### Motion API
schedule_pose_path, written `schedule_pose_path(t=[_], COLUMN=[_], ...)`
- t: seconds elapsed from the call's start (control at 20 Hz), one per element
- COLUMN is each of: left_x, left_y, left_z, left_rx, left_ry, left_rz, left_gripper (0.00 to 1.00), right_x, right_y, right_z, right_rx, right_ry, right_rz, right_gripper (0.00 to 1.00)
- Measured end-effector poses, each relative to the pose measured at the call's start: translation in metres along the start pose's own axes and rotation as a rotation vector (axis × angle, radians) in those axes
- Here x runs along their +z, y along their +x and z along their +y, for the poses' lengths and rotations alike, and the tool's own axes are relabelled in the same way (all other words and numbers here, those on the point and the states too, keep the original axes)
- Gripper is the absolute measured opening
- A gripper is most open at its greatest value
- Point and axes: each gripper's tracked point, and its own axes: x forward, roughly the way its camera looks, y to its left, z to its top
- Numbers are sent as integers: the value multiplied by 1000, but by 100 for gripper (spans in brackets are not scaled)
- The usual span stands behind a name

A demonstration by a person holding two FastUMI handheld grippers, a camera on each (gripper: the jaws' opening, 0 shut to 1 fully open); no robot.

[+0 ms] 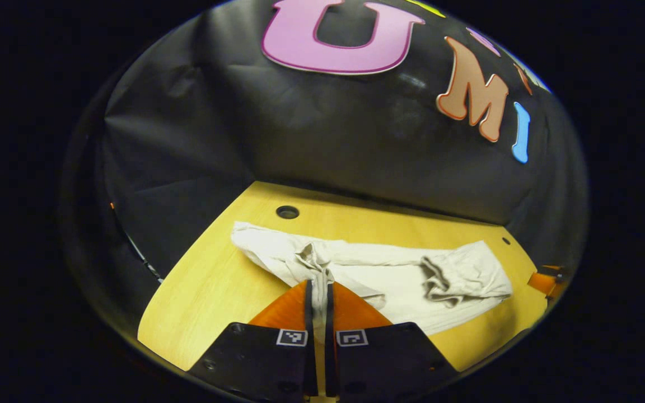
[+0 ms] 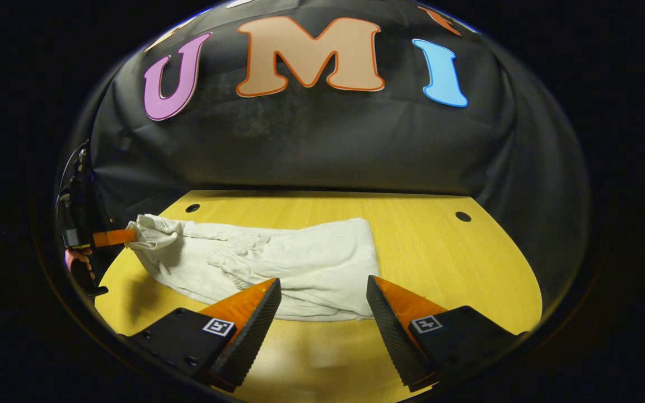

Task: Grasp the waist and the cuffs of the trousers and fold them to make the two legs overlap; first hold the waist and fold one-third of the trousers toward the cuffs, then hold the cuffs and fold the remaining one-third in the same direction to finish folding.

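The left gripper [image 1: 319, 288] is pinching a bunched edge of the trousers [image 1: 378, 268] between nearly closed jaws. The right gripper [image 2: 323, 291] is hovering wide open at the trousers' near edge. The trousers are lying rumpled across the wooden table [image 2: 468, 263].

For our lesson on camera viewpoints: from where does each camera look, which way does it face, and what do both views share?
Left gripper view: rides the left gripper, facing the booth wall; its jaws pinch the trousers.
Right gripper view: rides the right gripper, open above the table, facing the wall; the left gripper and a hand show at left.
Shared: trousers, table, wall.
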Motion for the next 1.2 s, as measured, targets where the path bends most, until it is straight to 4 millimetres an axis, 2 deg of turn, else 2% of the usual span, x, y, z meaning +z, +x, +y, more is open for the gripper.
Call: schedule_pose_path(t=[0.15, 0.3, 0.5, 0.65, 0.75, 0.8, 1.0, 1.05, 1.1, 1.2], left_x=[21, 38, 62, 62, 47, 37, -34, -51, -66, -85], left_y=[5, 13, 19, 25, 28, 32, 52, 52, 48, 39], left_z=[-49, -109, -200, -271, -313, -327, -370, -378, -382, -396], left_rx=[-26, -69, -152, -233, -278, -290, -307, -315, -328, -381], left_ry=[71, 92, 110, 161, 196, 218, 338, 362, 376, 357], left_rz=[-26, -45, -95, -101, -82, -63, 26, 50, 76, 108], left_gripper=[4, 4, 4, 4, 4, 4, 5, 10, 11, 28], right_x=[-1, -1, -2, -5, -7, -8, -13, -15, -16, -17], right_y=[-7, -13, -21, -21, -21, -22, -24, -25, -26, -29], right_z=[-24, -48, -85, -116, -134, -143, -168, -172, -176, -179], right_rx=[4, 18, 25, 11, 1, -4, -22, -24, -27, -28], right_ry=[8, -1, -12, -15, -2, 3, 14, 13, 11, 7], right_rz=[-2, 1, -1, 2, 5, 6, 6, 9, 11, 12], right_gripper=[98, 99, 98, 99, 98, 99, 98, 99, 98, 99])
